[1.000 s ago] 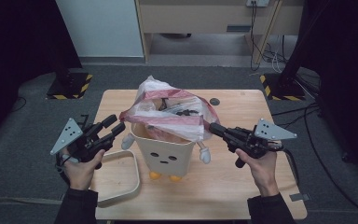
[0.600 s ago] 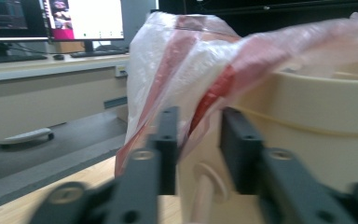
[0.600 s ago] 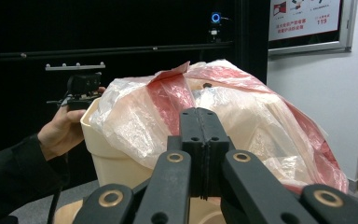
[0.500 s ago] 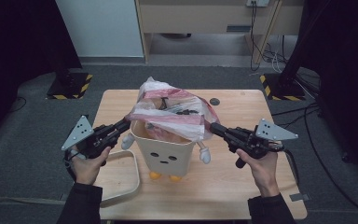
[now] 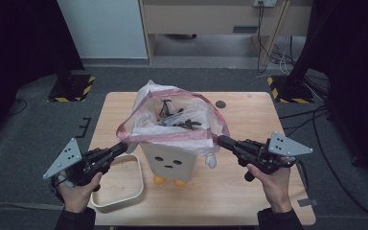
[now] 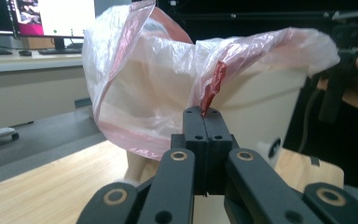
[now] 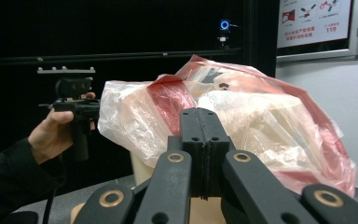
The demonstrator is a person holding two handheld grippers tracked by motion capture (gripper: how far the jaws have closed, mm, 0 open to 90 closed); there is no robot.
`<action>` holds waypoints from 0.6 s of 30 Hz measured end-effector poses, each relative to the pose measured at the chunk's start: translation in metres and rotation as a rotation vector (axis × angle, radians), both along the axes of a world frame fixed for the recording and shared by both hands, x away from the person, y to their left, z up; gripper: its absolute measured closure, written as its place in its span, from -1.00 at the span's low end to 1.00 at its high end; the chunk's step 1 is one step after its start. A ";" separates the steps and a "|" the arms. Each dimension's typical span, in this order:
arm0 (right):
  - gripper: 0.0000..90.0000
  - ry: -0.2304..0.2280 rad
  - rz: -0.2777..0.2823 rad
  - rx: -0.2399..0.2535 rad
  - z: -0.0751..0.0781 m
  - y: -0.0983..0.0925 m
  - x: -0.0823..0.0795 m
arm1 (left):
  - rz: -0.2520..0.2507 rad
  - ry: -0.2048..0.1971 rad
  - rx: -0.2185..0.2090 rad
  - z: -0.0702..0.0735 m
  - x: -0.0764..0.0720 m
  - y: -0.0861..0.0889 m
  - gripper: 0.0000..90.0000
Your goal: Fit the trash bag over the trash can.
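A cream bin (image 5: 172, 163) with a face and orange feet stands mid-table, lined with a clear plastic bag (image 5: 172, 117) that has a red band; dark scraps lie inside. My left gripper (image 5: 122, 147) is at the bag's left edge. Its jaws have just been closing and now pinch the red strip (image 6: 209, 88), seen at my left gripper (image 6: 204, 112) tips in its own view. My right gripper (image 5: 222, 140) is shut on the bag's right edge; in its own view the bag (image 7: 261, 116) bulges right behind my right gripper (image 7: 200, 112).
A white oval tray (image 5: 135, 165) lies on the wooden table (image 5: 249, 115) at the front left, under my left hand. A small black disc (image 5: 221, 104) sits at the back right. A scrap of tape (image 5: 307, 202) marks the front right corner.
My left gripper moved right to the bag's left edge and closed on the red strip. The right gripper stayed at the bag's right edge.
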State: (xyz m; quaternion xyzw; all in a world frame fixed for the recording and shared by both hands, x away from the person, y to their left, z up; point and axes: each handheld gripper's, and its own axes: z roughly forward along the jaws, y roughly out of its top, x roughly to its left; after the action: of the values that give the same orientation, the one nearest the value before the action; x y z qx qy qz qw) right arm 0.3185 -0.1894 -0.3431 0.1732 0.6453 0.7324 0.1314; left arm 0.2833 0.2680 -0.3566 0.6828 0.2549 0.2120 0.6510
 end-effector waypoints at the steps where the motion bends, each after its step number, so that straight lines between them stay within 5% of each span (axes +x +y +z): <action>1: 1.00 -0.002 0.000 -0.004 0.000 0.000 -0.001 | 0.000 0.006 0.007 -0.003 -0.001 0.000 1.00; 11: 1.00 0.057 -0.014 -0.043 -0.020 -0.001 0.002 | 0.007 0.066 0.041 -0.021 0.004 -0.005 0.98; 14: 1.00 0.060 -0.015 -0.050 -0.023 0.000 0.003 | 0.017 0.058 -0.012 -0.019 0.004 -0.002 0.57; 18: 0.88 0.050 -0.010 -0.018 -0.019 -0.003 0.002 | 0.016 0.037 -0.090 -0.013 -0.001 0.004 0.32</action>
State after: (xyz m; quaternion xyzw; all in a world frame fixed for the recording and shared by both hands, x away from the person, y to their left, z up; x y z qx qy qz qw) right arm 0.3206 -0.1928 -0.3617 0.1934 0.6542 0.7212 0.1206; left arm 0.2822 0.2725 -0.3693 0.6546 0.2815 0.1929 0.6745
